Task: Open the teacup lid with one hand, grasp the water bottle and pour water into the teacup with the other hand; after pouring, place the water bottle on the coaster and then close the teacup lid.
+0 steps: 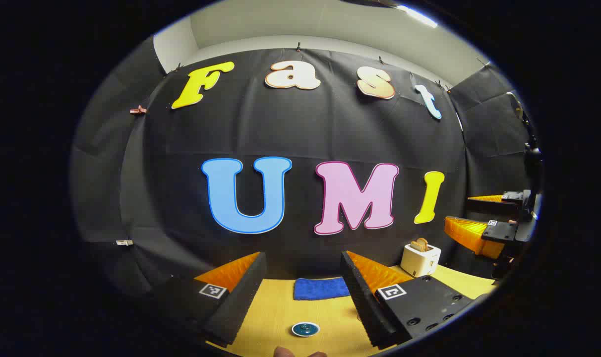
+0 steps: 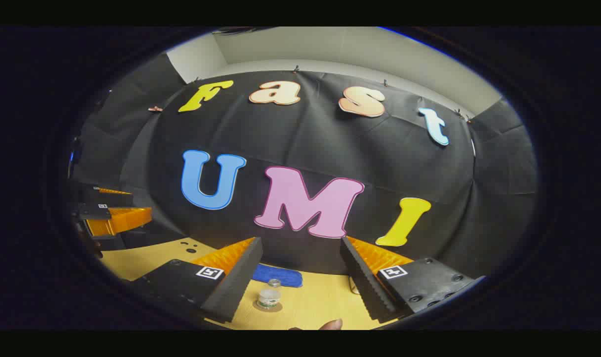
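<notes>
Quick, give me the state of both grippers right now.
Left gripper: open, holding nothing, above the teacup lid.
Right gripper: open, holding nothing, the water bottle on the table between its fingers, untouched.

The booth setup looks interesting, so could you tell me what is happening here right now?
A person holds a tool in each hand above a wooden table. Both are open and grip nothing. The left tool hangs above the lidded teacup, with a blue cloth behind it and a toaster off to the side. The right tool faces the bottle, which stands upright on the table. No pouring has begun yet.
</notes>
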A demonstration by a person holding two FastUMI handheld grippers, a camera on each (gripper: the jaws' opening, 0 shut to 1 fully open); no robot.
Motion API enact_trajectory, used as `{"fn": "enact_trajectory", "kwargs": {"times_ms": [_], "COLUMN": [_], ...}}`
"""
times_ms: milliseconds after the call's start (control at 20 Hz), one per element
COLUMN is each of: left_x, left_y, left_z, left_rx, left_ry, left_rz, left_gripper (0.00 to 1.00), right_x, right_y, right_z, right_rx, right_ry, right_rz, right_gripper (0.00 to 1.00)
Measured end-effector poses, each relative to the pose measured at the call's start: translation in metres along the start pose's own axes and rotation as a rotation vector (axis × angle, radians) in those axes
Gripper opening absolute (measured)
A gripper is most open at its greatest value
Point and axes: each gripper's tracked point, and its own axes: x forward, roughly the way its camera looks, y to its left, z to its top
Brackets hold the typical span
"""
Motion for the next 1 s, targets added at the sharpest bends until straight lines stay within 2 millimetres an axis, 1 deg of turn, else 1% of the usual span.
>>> {"fn": "enact_trajectory", "kwargs": {"times_ms": [250, 750, 850, 1000], "left_x": [0.002, 0.009, 0.011, 0.019], "left_y": [0.001, -0.001, -0.002, 0.000], "left_z": [0.000, -0.007, -0.012, -0.027], "left_rx": [-0.001, 0.010, 0.008, 0.017], "left_ry": [0.006, 0.011, 0.017, 0.031], "left_rz": [0.010, 0.018, 0.018, 0.020], "left_gripper": [0.95, 0.94, 0.94, 0.94], "right_x": [0.002, 0.009, 0.013, 0.021], "right_y": [0.006, 0.007, 0.009, 0.013], "right_z": [-0.001, -0.006, -0.012, -0.028], "right_rx": [0.009, 0.012, 0.013, 0.016], "right_ry": [-0.004, -0.003, 0.003, 0.017], "right_rz": [0.019, 0.034, 0.043, 0.051], "right_gripper": [0.96, 0.98, 0.96, 0.96]}}
